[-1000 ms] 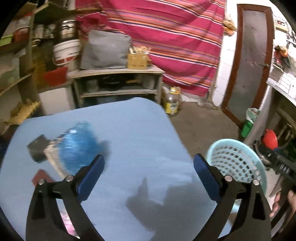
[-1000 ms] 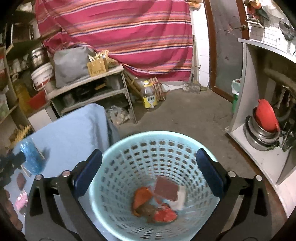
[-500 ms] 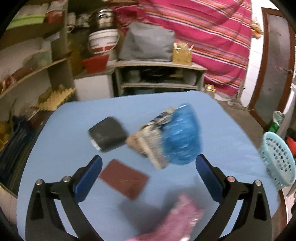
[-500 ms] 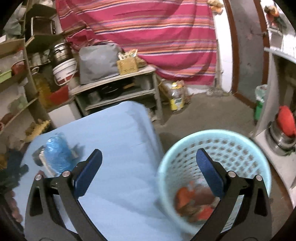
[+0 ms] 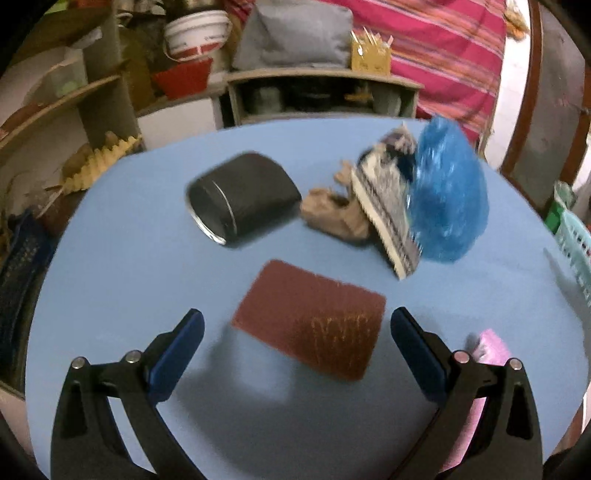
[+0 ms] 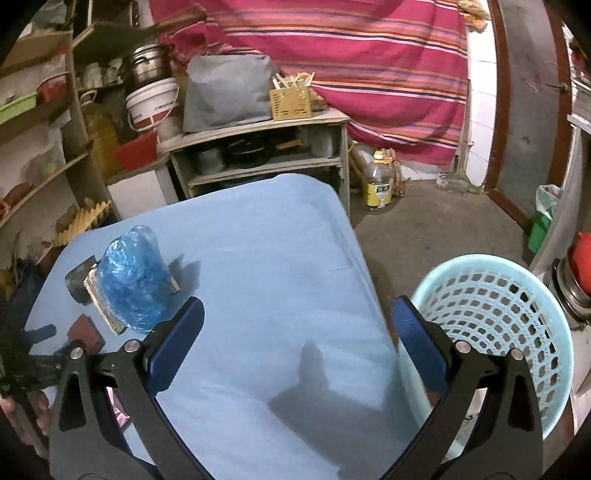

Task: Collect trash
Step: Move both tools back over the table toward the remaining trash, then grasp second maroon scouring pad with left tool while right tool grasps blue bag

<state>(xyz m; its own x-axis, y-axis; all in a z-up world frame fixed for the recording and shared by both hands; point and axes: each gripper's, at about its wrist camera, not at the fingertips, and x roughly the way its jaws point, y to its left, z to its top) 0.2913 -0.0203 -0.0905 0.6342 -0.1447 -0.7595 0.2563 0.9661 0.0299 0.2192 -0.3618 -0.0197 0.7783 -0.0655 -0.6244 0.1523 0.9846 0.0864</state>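
On the blue-covered table [image 5: 129, 258], in the left wrist view, the left gripper [image 5: 297, 332] hung with its blue-padded fingers [image 5: 177, 354] spread wide and holding nothing, a flat brown packet [image 5: 310, 319] lying between and just beyond their tips. Farther back lay a dark rounded pouch [image 5: 243, 195], and to its right a crumpled tan scrap [image 5: 332, 216] touched a printed carton [image 5: 388, 218] that leaned against a blue plastic bag [image 5: 445, 195]. A pink wrapper [image 5: 487, 349] showed partly behind the right finger. The rim of a pale blue basket [image 5: 576, 251] showed at the frame's right edge, off the table. Shelves [image 5: 74, 103] with a white bucket [image 5: 195, 33] and a low cabinet [image 5: 321, 92] stood behind, before a red striped cloth [image 5: 443, 48].

In the right wrist view, the right gripper [image 6: 297, 332] was likewise wide open and empty over a bare stretch of the table [image 6: 266, 258]. The blue plastic bag [image 6: 131, 280], carton [image 6: 98, 299], dark pouch [image 6: 77, 280] and brown packet [image 6: 86, 334] sat well to the left near the table's far side, with the left gripper [image 6: 37, 350] dark and blurred beside them and a hand [image 6: 22, 417] below it. The perforated basket [image 6: 498, 325] stood on the floor just beside the table's right edge, partly behind the right finger. A yellow-labelled bottle [image 6: 378, 184] stood on the concrete floor [image 6: 443, 229] beyond.
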